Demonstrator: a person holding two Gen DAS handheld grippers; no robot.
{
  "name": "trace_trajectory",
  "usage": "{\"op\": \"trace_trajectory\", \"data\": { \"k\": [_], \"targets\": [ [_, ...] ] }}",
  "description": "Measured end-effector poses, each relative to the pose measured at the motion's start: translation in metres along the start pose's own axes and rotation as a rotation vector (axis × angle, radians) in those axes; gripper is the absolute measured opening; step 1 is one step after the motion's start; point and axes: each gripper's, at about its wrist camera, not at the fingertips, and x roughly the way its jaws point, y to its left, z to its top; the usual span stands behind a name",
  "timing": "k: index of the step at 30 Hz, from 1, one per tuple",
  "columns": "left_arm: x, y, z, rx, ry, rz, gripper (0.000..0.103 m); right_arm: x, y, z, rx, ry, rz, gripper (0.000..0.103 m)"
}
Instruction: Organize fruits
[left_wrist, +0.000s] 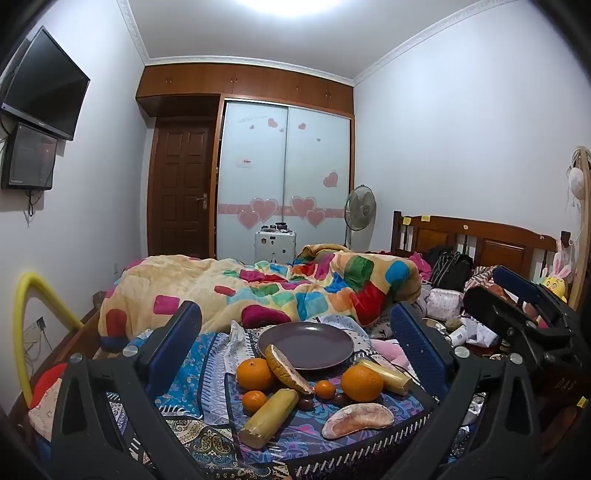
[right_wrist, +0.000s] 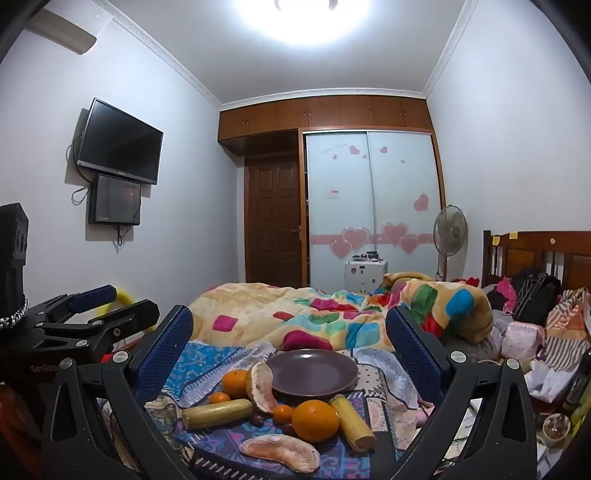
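Observation:
A purple plate sits empty on the patterned bedcloth. In front of it lie two large oranges, small tangerines, two yellow sugarcane pieces, and two pomelo wedges, one leaning on the plate's rim. My left gripper is open and empty above the fruit. My right gripper is open and empty too. Each shows at the edge of the other's view.
A bunched colourful quilt lies behind the plate. Clothes, bags and clutter cover the bed's right side by the wooden headboard. A fan, a white case and the wardrobe stand beyond.

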Motion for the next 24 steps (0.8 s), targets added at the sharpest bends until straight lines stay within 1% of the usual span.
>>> {"op": "trace_trajectory", "data": {
  "k": [5, 6, 17, 24],
  "targets": [
    [-0.0023, -0.0022, 0.0031, 0.01, 0.019, 0.003, 0.103, 0.0001, 0.0001, 0.0, -0.001, 0.001, 0.003, 0.103],
    [0.0063, -0.0002, 0.0051, 0.005, 0.023, 0.006, 0.103, 0.0001, 0.0001, -0.0001, 0.0, 0.001, 0.005, 0.103],
    [0.0029, 0.0013, -0.0035, 0.001, 0.016, 0.004, 0.103, 0.0001, 0.0004, -0.0003, 0.004, 0.003, 0.007, 0.103],
    [0.003, 0.0031, -0.0026, -0.002, 0.018, 0.004, 0.103, 0.0042, 0.0009, -0.0017, 0.005, 0.003, 0.007, 0.103]
  ]
}}
